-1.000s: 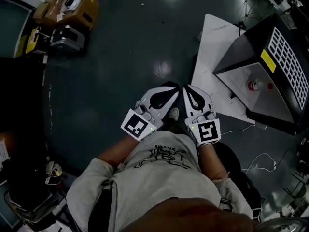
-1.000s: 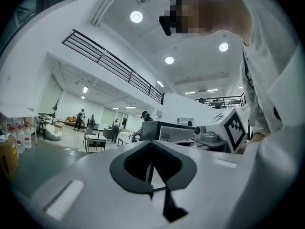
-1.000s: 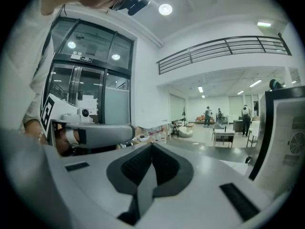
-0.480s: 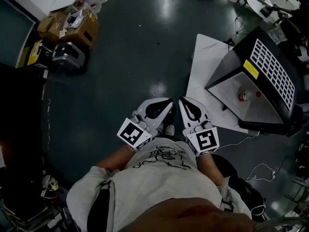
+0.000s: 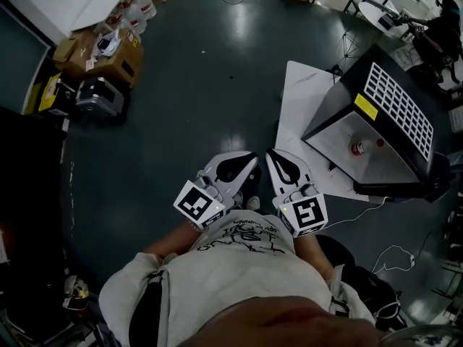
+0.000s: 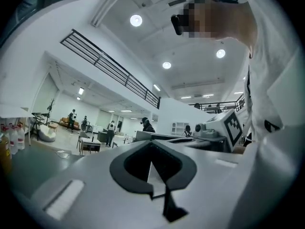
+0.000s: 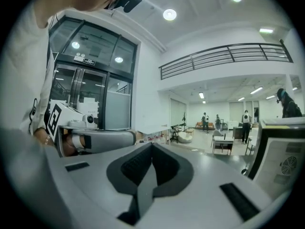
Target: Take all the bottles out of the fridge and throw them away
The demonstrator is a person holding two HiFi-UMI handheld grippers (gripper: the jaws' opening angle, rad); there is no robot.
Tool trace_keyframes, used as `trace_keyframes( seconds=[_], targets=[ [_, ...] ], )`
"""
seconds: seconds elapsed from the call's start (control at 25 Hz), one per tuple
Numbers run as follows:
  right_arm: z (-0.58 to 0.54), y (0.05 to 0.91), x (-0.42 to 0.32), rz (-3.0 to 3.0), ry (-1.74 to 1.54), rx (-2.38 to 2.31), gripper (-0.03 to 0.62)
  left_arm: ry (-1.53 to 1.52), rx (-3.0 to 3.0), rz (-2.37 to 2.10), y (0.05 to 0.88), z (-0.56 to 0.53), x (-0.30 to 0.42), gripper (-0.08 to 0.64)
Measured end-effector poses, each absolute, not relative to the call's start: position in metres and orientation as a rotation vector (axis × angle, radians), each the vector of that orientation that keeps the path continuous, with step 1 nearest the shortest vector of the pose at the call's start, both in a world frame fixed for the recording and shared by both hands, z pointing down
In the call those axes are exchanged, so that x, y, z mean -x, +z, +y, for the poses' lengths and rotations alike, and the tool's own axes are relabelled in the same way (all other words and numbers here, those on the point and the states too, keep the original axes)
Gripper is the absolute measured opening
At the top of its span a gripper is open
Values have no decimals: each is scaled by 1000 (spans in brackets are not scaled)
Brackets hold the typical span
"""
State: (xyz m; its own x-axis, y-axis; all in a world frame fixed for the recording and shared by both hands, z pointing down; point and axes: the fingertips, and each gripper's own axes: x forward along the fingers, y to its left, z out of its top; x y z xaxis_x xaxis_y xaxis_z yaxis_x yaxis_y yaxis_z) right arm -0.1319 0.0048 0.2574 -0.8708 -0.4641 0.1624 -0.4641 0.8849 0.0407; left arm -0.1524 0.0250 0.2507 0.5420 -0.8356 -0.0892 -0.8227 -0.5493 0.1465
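Dark floor (image 5: 188, 85) all round; black fridge (image 5: 405, 118) at right on a white board (image 5: 296, 107), well apart from both grippers; boxes (image 5: 101, 56) far left; left gripper (image 5: 249, 159) and right gripper (image 5: 272, 155) side by side, jaws closed, empty; red-capped bottle (image 5: 359, 147) against the fridge's grey face.

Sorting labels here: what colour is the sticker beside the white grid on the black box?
Yellow. The sticker shows best in the head view.
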Motion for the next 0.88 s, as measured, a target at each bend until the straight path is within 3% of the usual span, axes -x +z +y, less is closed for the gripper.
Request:
trace_keyframes(
  seconds=[0.88],
  targets=[
    [-14,260,61,-2766,37,-1055,11,-233,-2818,-1087,252,0,77,8]
  ],
)
